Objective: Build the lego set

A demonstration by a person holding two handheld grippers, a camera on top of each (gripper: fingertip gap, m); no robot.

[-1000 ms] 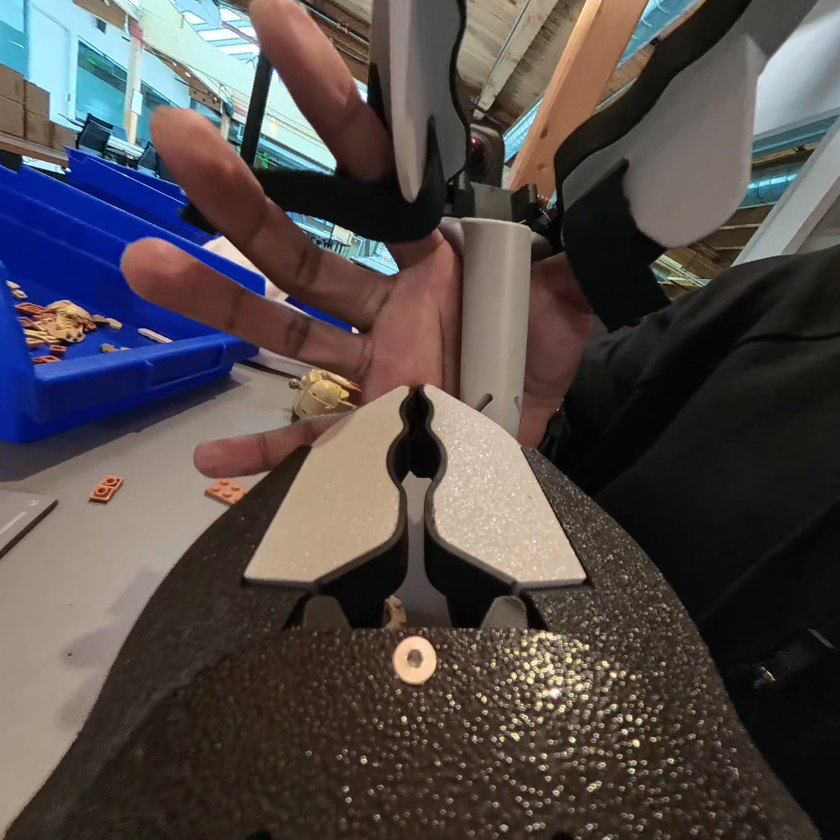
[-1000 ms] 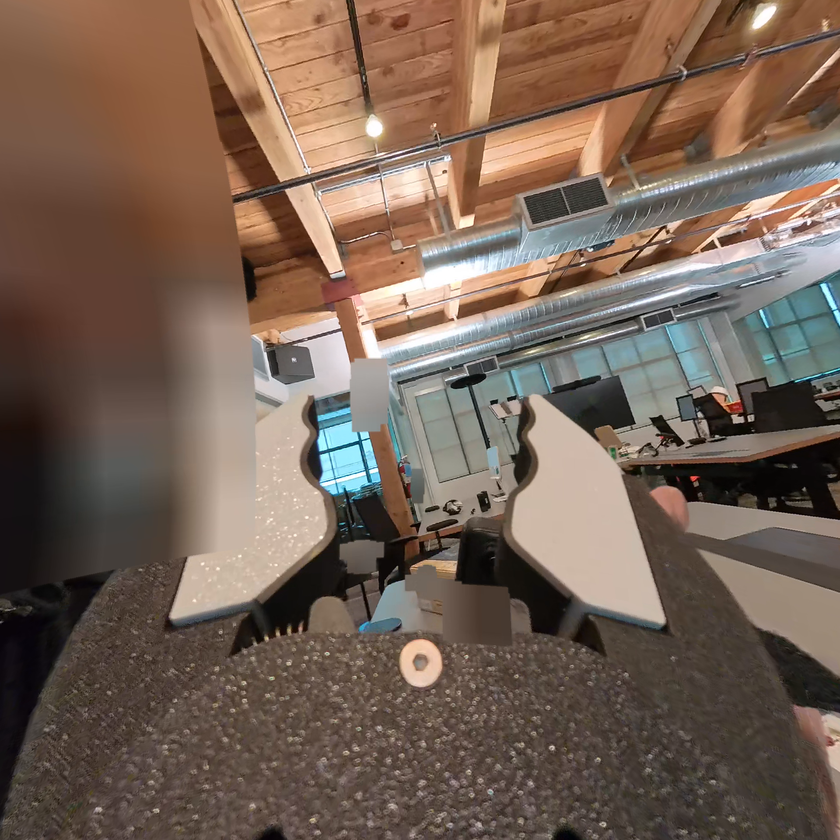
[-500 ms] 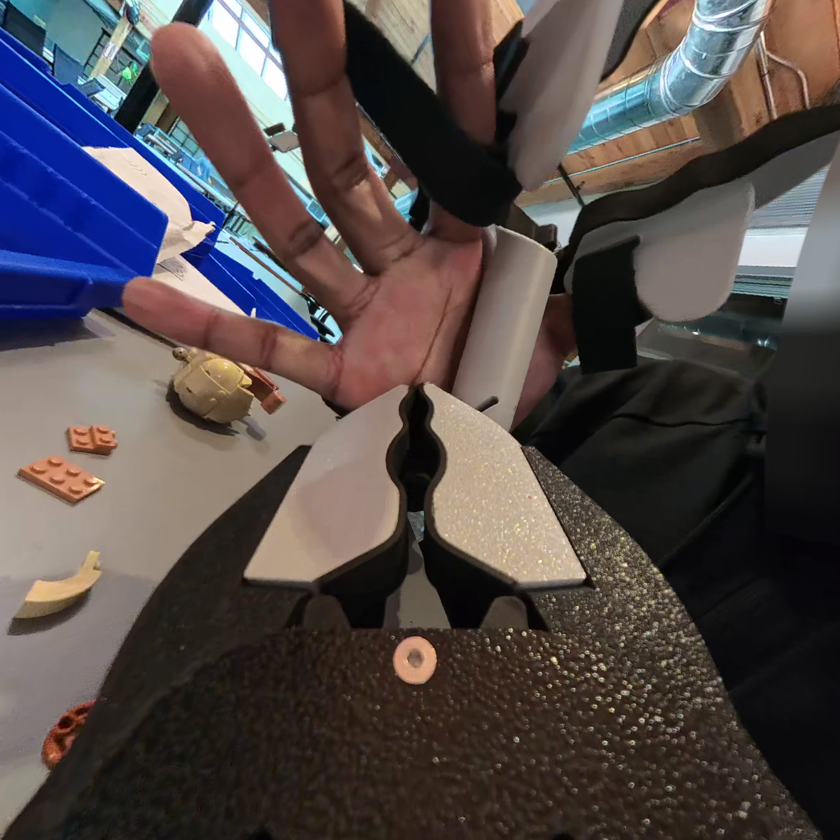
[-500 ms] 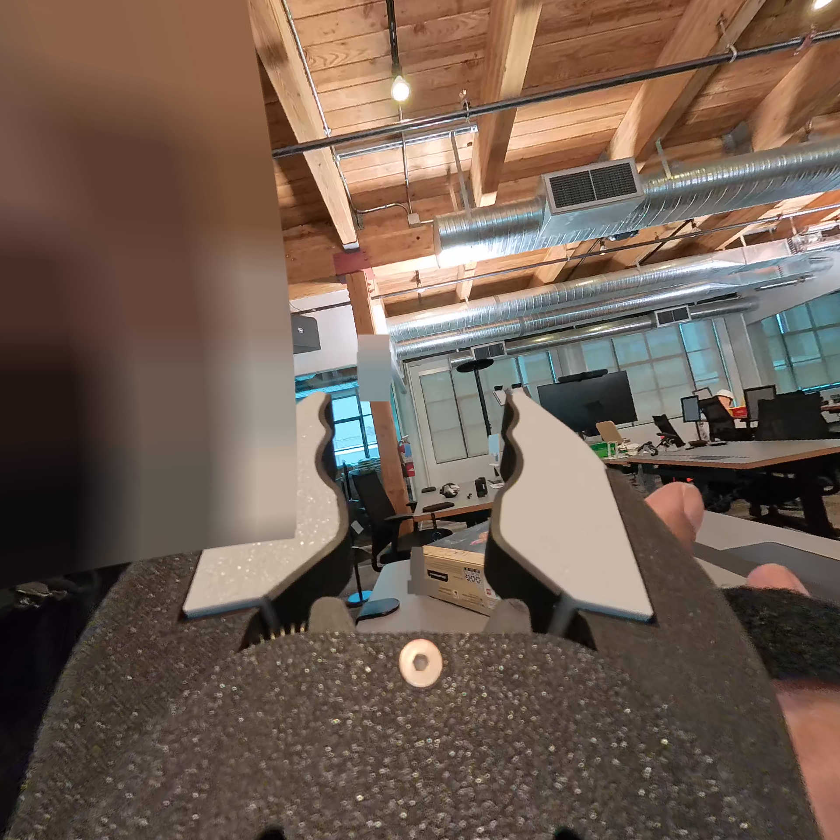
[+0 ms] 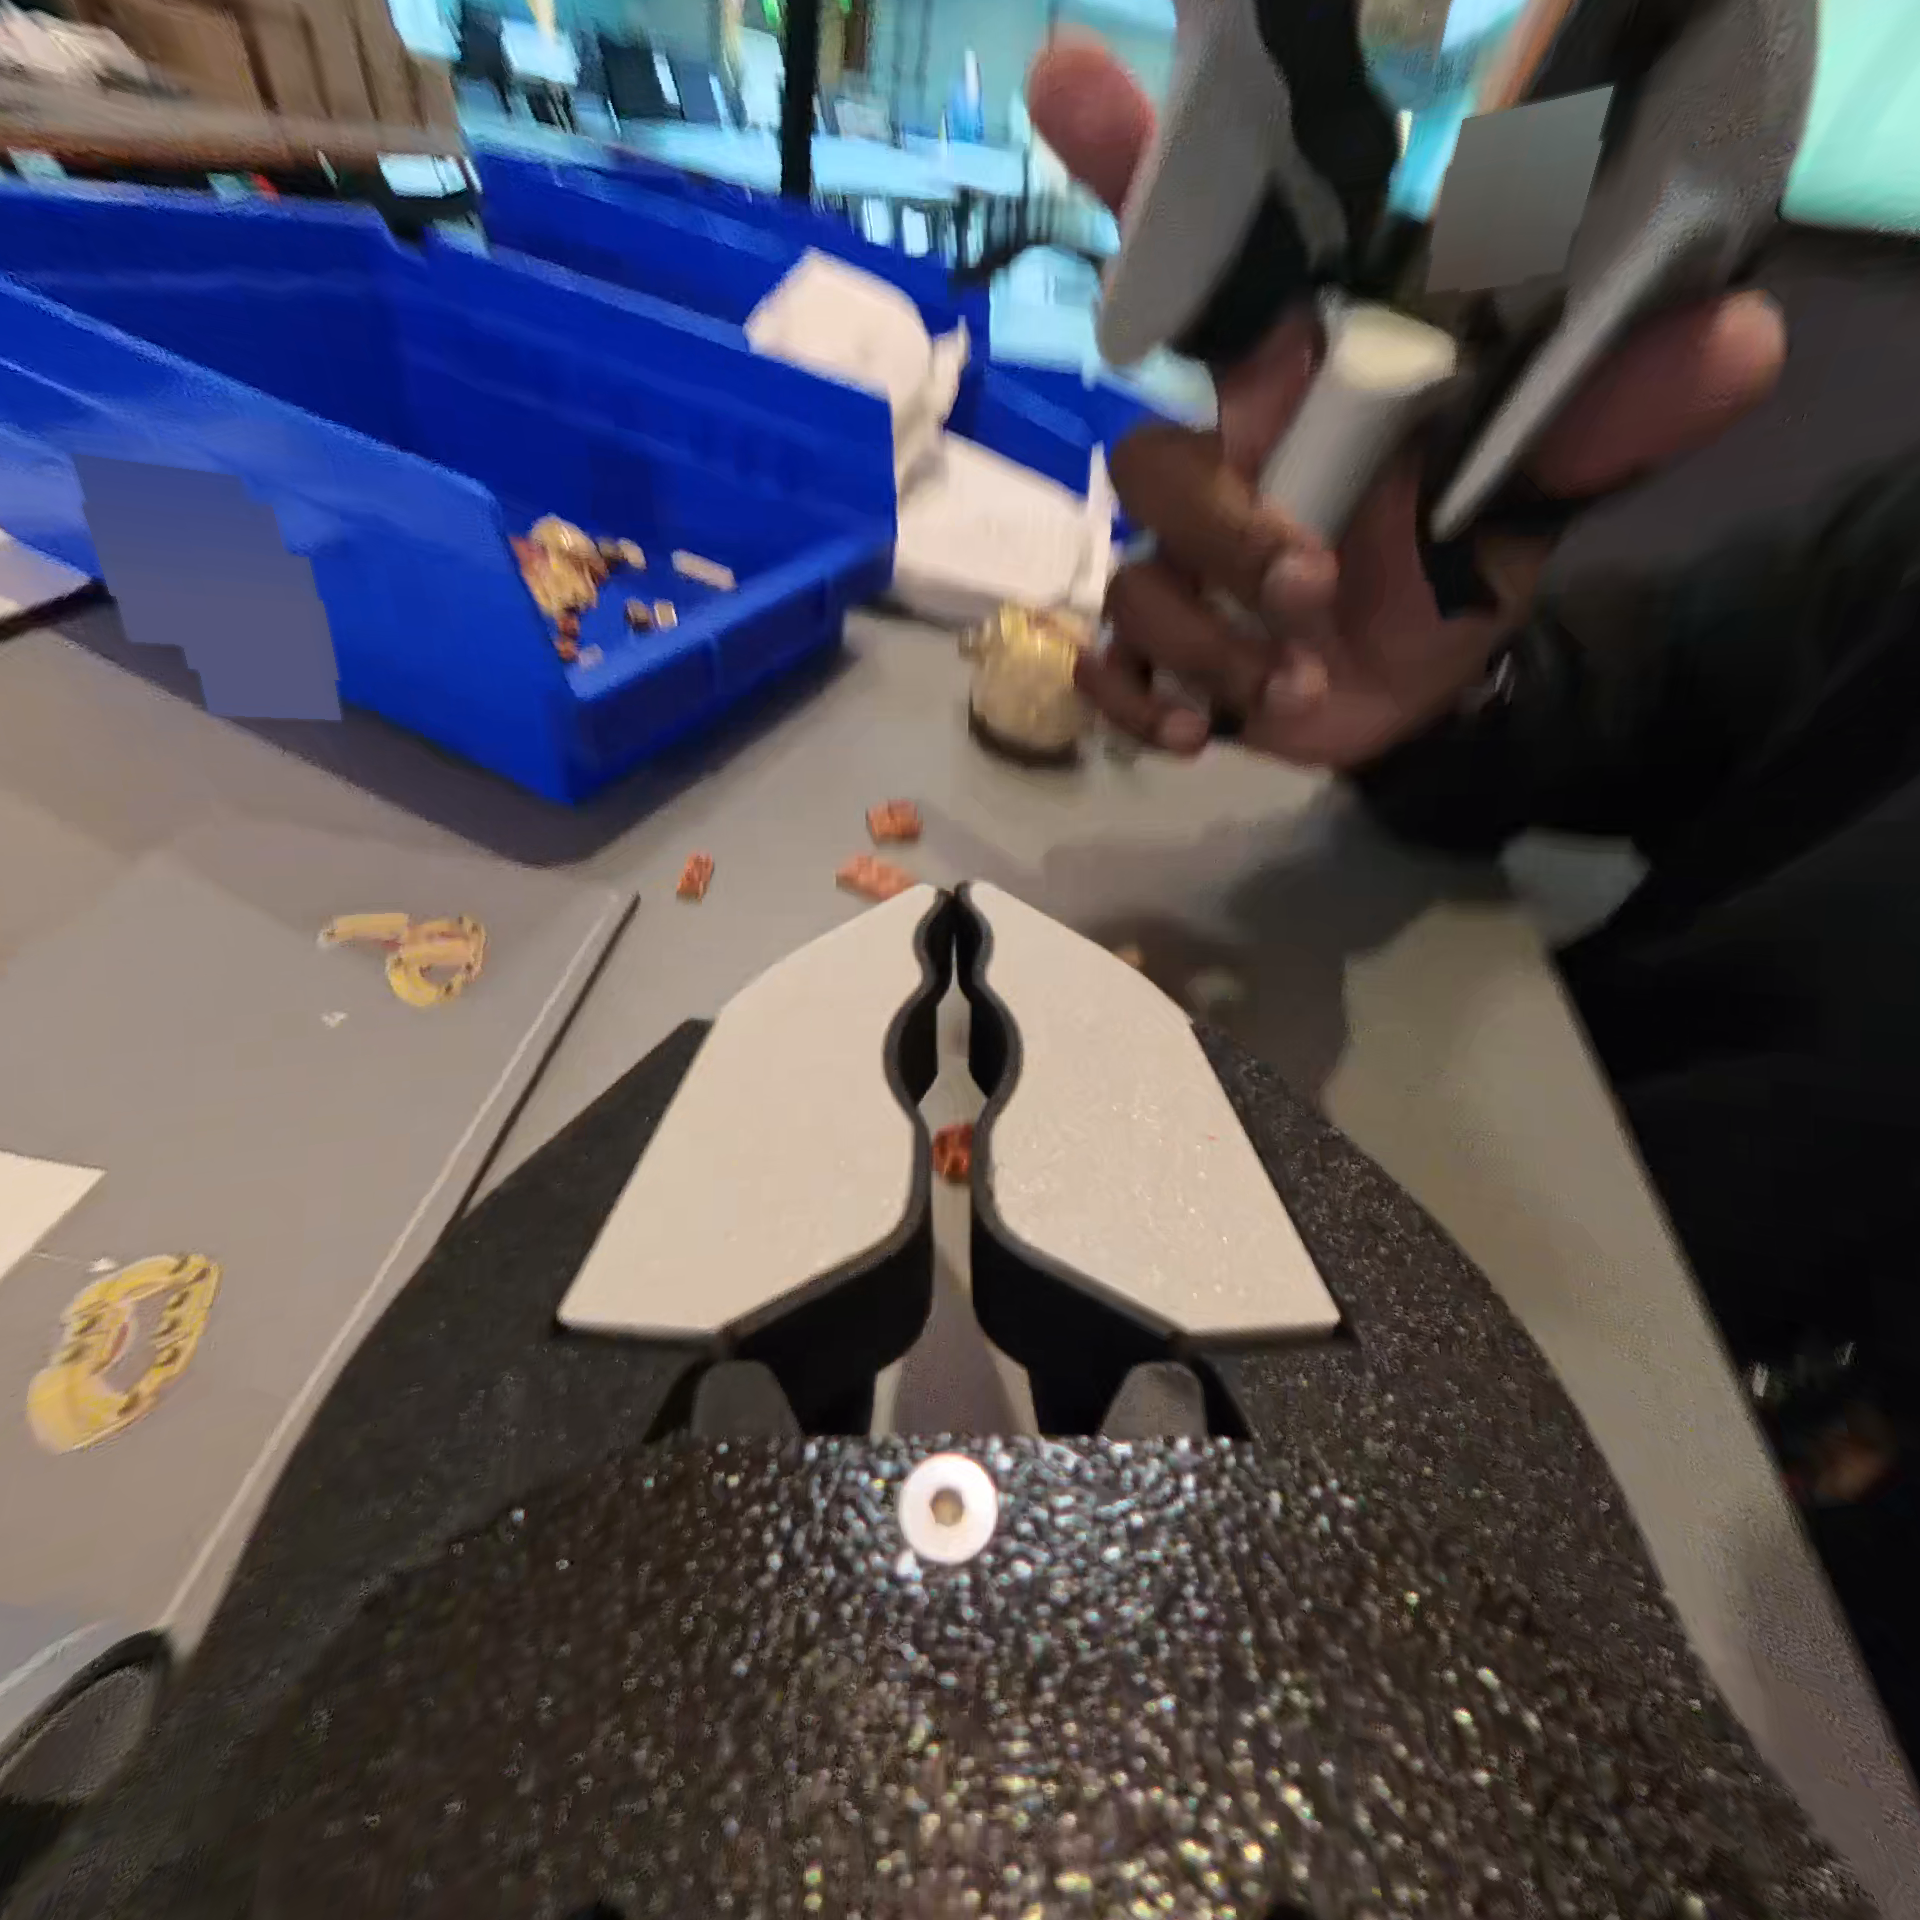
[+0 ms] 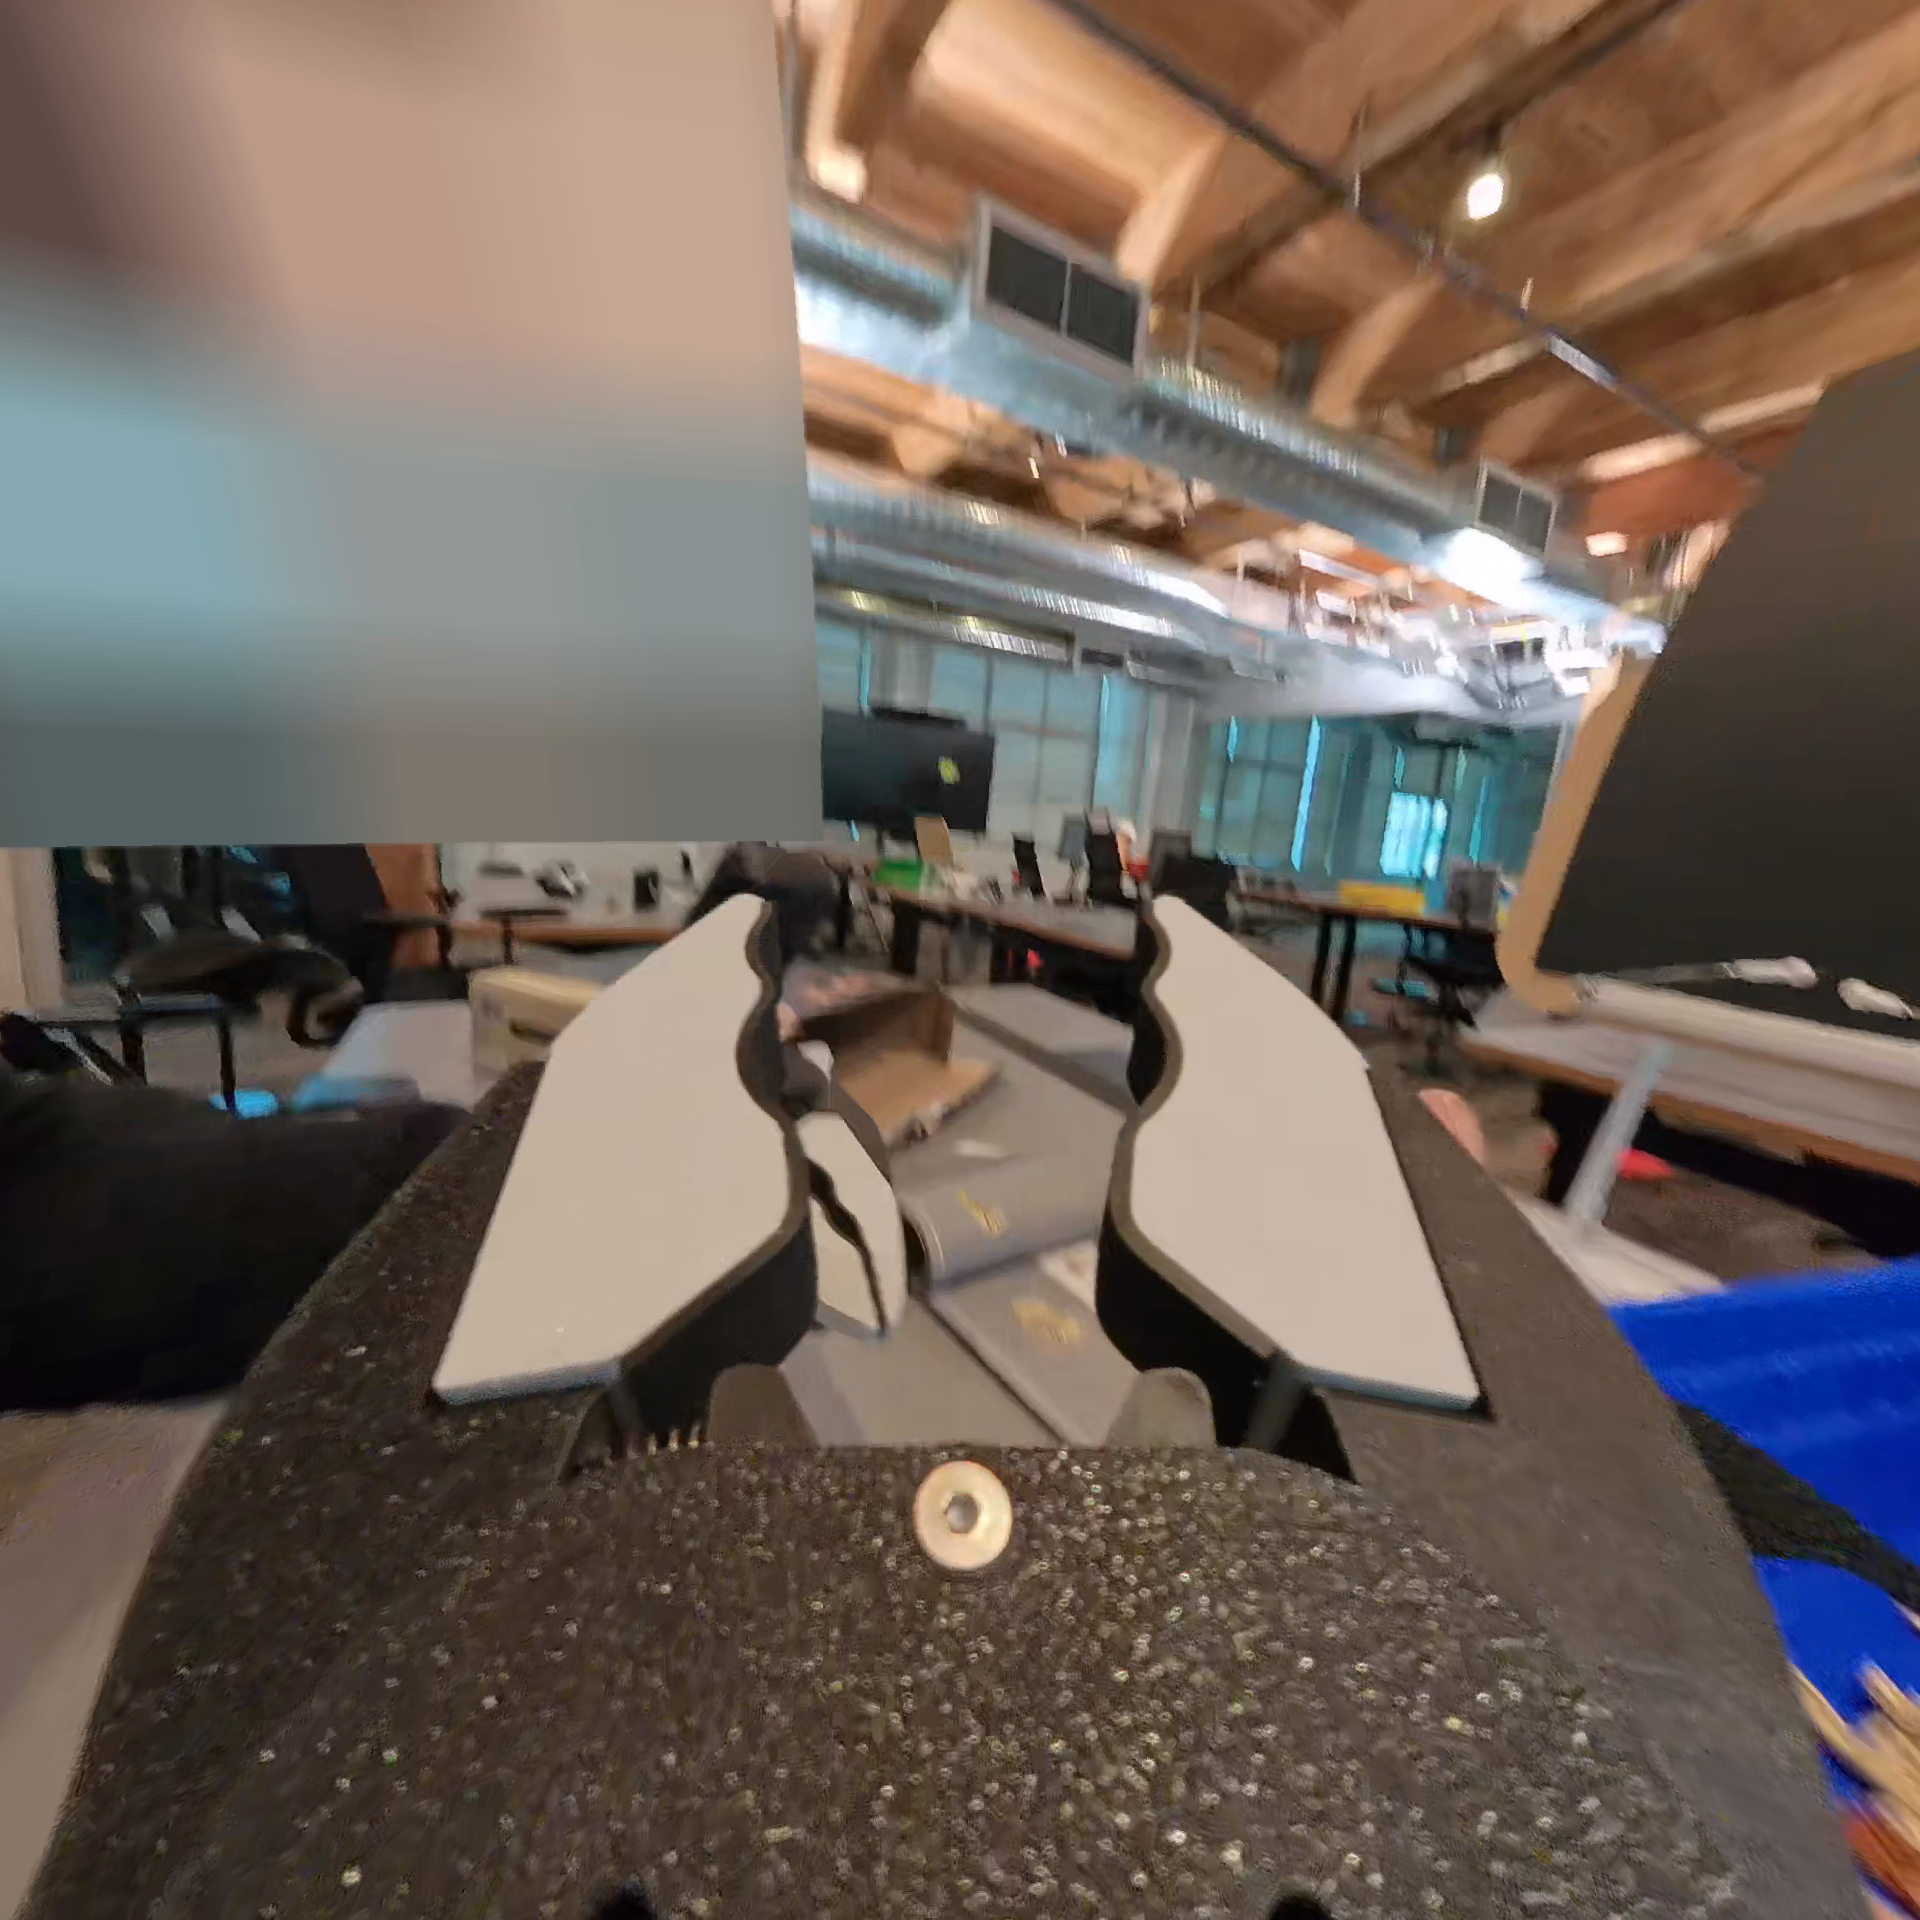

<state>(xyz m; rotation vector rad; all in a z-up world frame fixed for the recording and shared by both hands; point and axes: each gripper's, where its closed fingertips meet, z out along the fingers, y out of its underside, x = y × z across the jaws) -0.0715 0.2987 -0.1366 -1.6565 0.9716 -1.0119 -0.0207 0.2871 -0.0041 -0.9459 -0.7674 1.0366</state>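
Observation:
My left gripper (image 5: pixel 956 896) is shut with nothing seen between its tips, and it hovers over the grey table (image 5: pixel 1455 1091). A tan domed lego build (image 5: pixel 1023 675) stands on the table beyond it. The person's hand (image 5: pixel 1247 623) that carries my right gripper touches this build. Small red-brown plates (image 5: pixel 891 821) lie between my left gripper and the build, and one more (image 5: pixel 951 1151) shows through the gap between its fingers. My right gripper (image 6: pixel 956 920) is open and empty and faces the room. It also shows in the left wrist view (image 5: pixel 1382 270), raised above the hand.
A blue bin (image 5: pixel 675 707) with several loose pieces stands at the back left; its edge also shows in the right wrist view (image 6: pixel 1818 1455). Tan curved pieces (image 5: pixel 416 951) and a yellow ring (image 5: pixel 120 1351) lie on a grey board (image 5: pixel 312 1122). Crumpled white paper (image 5: pixel 935 436) lies behind the build.
My left gripper has tilted down toward the table and stays shut. The hand with my right gripper has dropped onto the tan build. My right gripper has opened wider and tilted down.

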